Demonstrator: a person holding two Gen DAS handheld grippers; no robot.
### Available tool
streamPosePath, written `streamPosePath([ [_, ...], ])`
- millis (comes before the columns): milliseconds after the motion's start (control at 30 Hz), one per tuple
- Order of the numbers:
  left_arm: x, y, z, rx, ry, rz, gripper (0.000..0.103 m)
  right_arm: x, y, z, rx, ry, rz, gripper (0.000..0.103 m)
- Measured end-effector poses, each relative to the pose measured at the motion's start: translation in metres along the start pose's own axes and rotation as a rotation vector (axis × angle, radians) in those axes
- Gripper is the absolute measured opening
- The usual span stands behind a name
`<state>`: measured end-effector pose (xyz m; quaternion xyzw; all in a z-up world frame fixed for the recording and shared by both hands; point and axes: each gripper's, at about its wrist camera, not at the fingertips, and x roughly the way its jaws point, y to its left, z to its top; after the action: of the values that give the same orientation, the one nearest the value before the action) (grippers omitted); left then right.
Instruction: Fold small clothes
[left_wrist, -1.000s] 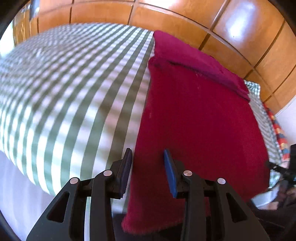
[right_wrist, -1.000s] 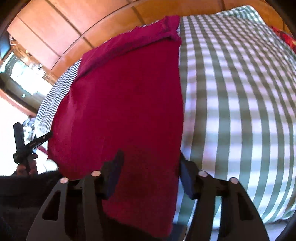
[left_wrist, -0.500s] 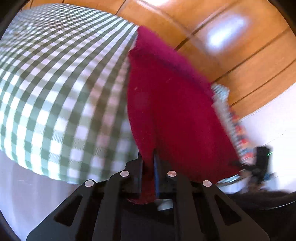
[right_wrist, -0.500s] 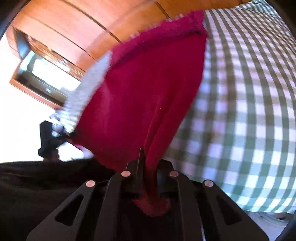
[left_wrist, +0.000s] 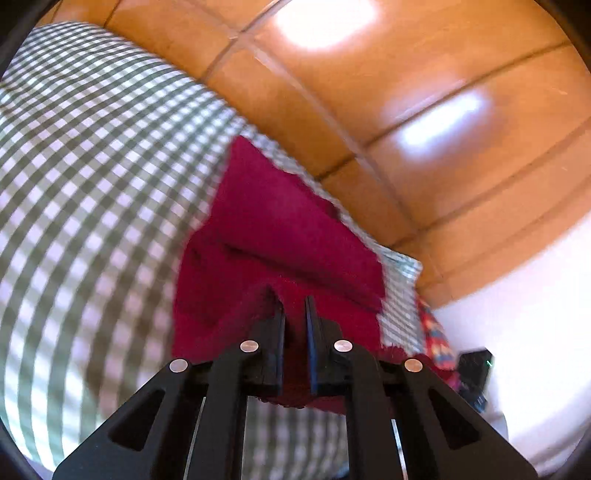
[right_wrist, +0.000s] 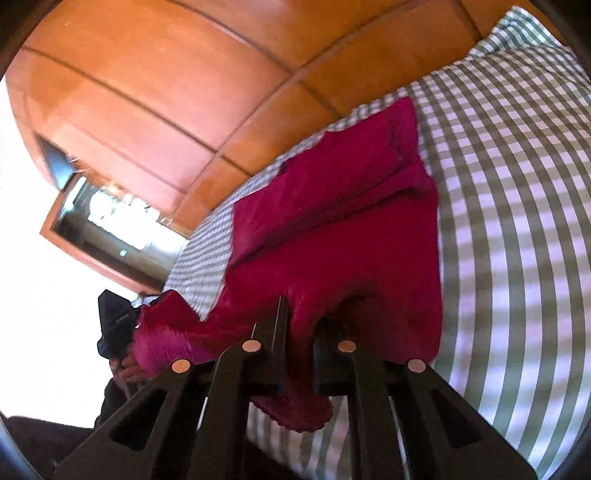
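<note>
The red cloth (left_wrist: 280, 236) lies on a bed covered with a green-and-white checked sheet (left_wrist: 92, 177), close to the wooden panelled headboard (left_wrist: 388, 110) that rises behind it. Both claws hold its near edge raised above the sheet. In the left wrist view, the left claw (left_wrist: 294, 306) has its 2 black fingers drawn narrow, with a fold of the red fabric pinched between them and a short fringe of cloth hanging below the fingers. The far part of the cloth rests flat on the sheet, with a doubled layer across its far end. In the right wrist view, the right claw (right_wrist: 300, 314) is likewise narrow and clamped on the red cloth (right_wrist: 332, 229); the fabric bunches upward around the fingers and a frayed corner droops beneath them. To the left of that claw the lifted edge sags in a curve toward the other claw, which shows dark and blurred at the left of the frame. The checked sheet (right_wrist: 517, 184) spreads to the right of the cloth. A multicoloured patterned fabric (left_wrist: 436, 332) lies at the far side of the bed, just beyond the cloth's edge.
</note>
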<state>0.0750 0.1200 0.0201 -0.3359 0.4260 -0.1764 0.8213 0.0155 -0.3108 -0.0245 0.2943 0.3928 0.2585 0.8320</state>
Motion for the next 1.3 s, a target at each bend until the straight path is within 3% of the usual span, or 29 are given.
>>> streamPosePath([
  [100,0.028,0.007,0.029,-0.044,0.012,0.088,0.008,0.024,-0.013,0.022,0.027,0.013,-0.063,0.011],
  [133,0.040,0.011,0.036,-0.060,0.025,0.100,0.009,0.026,-0.017,0.026,0.030,0.012,-0.086,0.017],
  [167,0.051,0.014,0.044,-0.069,0.041,0.096,0.017,0.032,-0.023,0.033,0.041,0.010,-0.107,0.031],
  [200,0.057,0.019,0.051,-0.095,0.042,0.113,0.023,0.034,-0.027,0.038,0.054,0.002,-0.103,0.037],
  [267,0.054,0.026,0.057,-0.132,0.009,0.112,0.049,0.034,-0.030,0.044,0.067,-0.019,-0.101,0.047],
  [300,0.048,0.029,0.058,-0.137,-0.016,0.097,0.052,0.032,-0.030,0.044,0.066,-0.023,-0.093,0.051],
  [367,0.037,0.033,0.054,-0.124,-0.046,0.113,0.054,0.023,-0.030,0.038,0.047,-0.043,-0.105,0.068],
  [433,0.029,0.038,0.043,-0.083,-0.049,0.142,0.053,0.013,-0.032,0.031,0.020,-0.049,-0.121,0.068],
  [533,0.021,0.041,0.011,0.064,-0.035,0.227,0.054,-0.001,-0.036,0.009,0.003,-0.046,-0.159,0.070],
  [667,0.026,0.052,-0.029,0.162,-0.011,0.262,0.054,0.006,-0.041,-0.015,-0.029,0.006,-0.245,0.069],
  [833,0.030,0.057,-0.036,0.115,-0.037,0.158,0.054,0.034,-0.045,-0.019,-0.060,0.024,-0.307,0.049],
  [1033,0.009,0.067,-0.037,-0.020,-0.060,0.033,0.054,0.049,-0.045,-0.012,-0.087,0.017,-0.326,0.040],
  [1167,-0.005,0.060,-0.046,0.025,-0.072,0.008,0.063,0.055,-0.049,-0.012,-0.080,0.008,-0.322,0.039],
  [1300,0.007,0.045,-0.046,0.126,-0.049,0.057,0.064,0.051,-0.049,-0.014,-0.078,0.011,-0.324,0.039],
])
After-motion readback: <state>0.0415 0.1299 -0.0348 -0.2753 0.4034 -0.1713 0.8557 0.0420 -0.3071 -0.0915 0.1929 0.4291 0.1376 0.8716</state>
